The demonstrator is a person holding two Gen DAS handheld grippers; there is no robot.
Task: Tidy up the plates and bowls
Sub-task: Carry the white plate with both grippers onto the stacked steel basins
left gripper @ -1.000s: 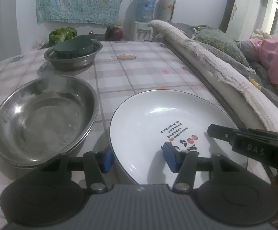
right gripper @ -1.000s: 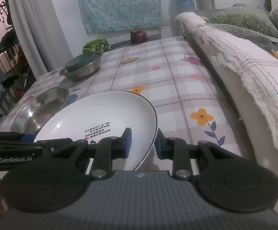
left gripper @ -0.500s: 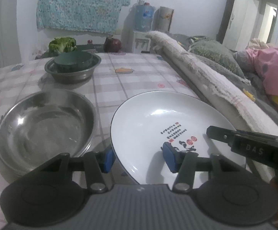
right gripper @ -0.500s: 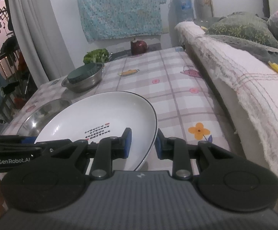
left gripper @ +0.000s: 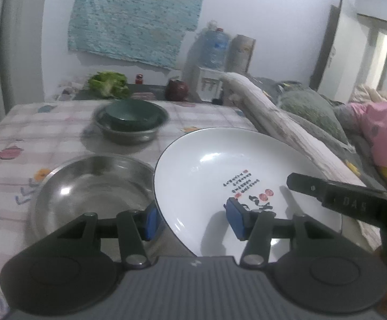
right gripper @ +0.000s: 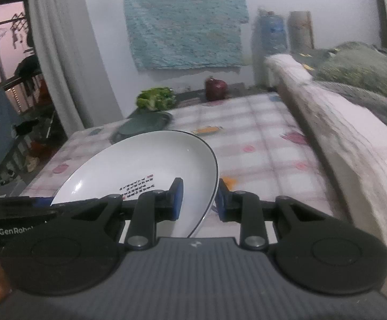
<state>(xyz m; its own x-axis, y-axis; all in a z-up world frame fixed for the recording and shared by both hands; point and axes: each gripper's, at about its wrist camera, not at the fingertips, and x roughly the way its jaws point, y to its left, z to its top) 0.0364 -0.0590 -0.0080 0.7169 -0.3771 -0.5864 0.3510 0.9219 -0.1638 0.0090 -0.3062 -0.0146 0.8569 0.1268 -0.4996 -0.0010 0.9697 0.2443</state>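
Two grippers shared one white plate (left gripper: 220, 176), lifted clear of the checked table (left gripper: 60, 122) and tilted, just beside and above the empty steel bowl (left gripper: 92, 186). Held on the near right rim by the right gripper (right gripper: 199, 198), pads pinching glazed wall between them. Straddled on the near left rim by the left gripper (left gripper: 194, 217), jaws spread wide, one pad under the outside and one over the inside; contact there could not be told. Judged stiff, fairly heavy, glossy and slippery, and breakable if dropped on the table or knocked against steel. Best taken at the rim on opposite sides, where the curved lip gave the pads something to bite. Seen farther back: a green bowl (left gripper: 130, 114) nested inside a second steel bowl (left gripper: 129, 130).
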